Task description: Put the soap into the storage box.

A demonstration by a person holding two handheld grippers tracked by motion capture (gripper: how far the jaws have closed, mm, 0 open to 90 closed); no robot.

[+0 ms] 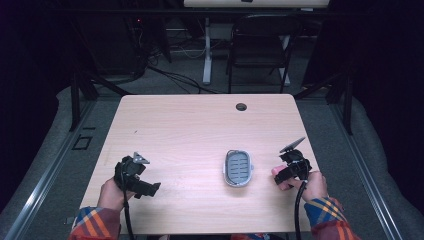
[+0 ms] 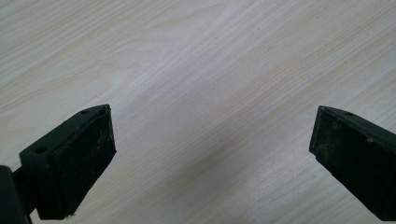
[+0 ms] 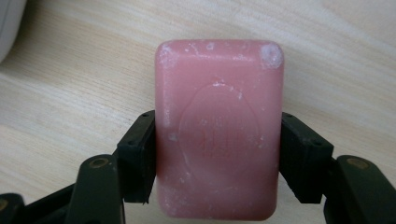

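Note:
A pink bar of soap [image 3: 218, 128] sits clamped between the two black jaws of my right gripper [image 3: 218, 156], just above the wooden table. From above, that right gripper [image 1: 289, 172] is at the table's front right, with a bit of the pink soap [image 1: 281, 179] showing under it. A grey and white soap dish [image 1: 238, 168] lies on the table just left of it, empty. My left gripper [image 1: 134, 176] is at the front left, its jaws spread wide over bare wood with nothing between its pads [image 2: 79, 158].
The light wood table [image 1: 190, 130] has a round cable hole [image 1: 241, 106] near its far edge. A black folding chair [image 1: 260, 47] and a white desk leg [image 1: 207, 50] stand beyond the table. A corner of the white dish [image 3: 9, 23] shows in the right gripper view.

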